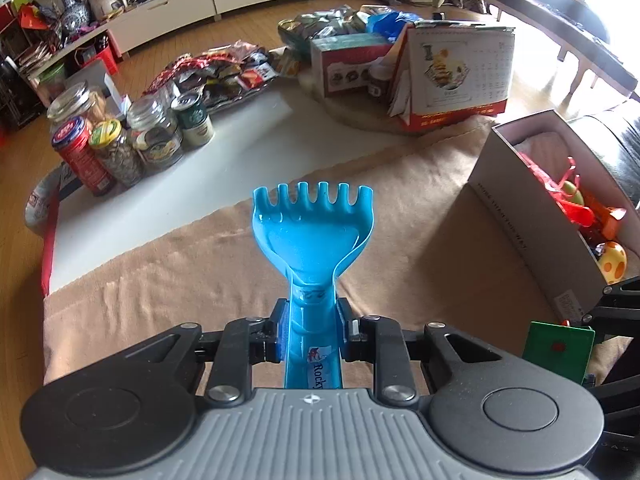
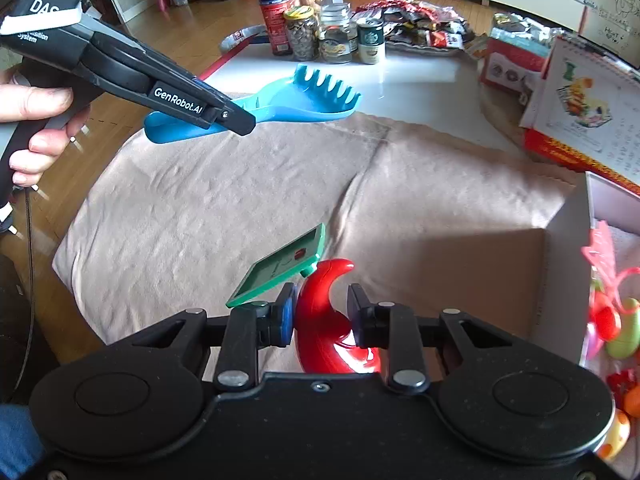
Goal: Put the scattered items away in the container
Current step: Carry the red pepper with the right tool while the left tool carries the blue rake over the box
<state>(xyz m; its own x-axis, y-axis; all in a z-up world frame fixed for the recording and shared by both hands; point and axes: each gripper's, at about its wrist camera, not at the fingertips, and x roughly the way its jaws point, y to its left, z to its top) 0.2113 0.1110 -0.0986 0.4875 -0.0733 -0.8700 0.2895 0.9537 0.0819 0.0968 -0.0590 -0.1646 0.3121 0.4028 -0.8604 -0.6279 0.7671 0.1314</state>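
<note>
Your left gripper [image 1: 311, 330] clamps the blue toy rake [image 1: 312, 236] by its handle, above the beige blanket [image 1: 168, 280]. Your right gripper [image 2: 322, 316] grips a red curved toy [image 2: 324, 320], its base hidden; only that view shows the green card [image 2: 280, 266] beside it, near the white box [image 2: 560, 280].

— Where does the rake [image 1: 311, 236] sit?
— Between the fingers of the left gripper [image 1: 311, 330], above the cloth [image 1: 192, 280], its teeth pointing toward the jars [image 1: 132, 144] that stand at the far left on the board [image 1: 224, 168].

— And the box [image 1: 532, 216]?
— At the right edge of the cloth, with toys [image 1: 592, 216] inside it. Behind it, farther back, stands a calendar [image 1: 460, 68]; snack packets [image 1: 224, 68] lie behind the jars.

— What of the other gripper?
— The right gripper [image 2: 322, 316] hangs over the near part of the cloth, left of the box, with a toy pepper [image 2: 324, 320] between its fingers and a flat card [image 2: 280, 266] tilted just beside the left finger.
</note>
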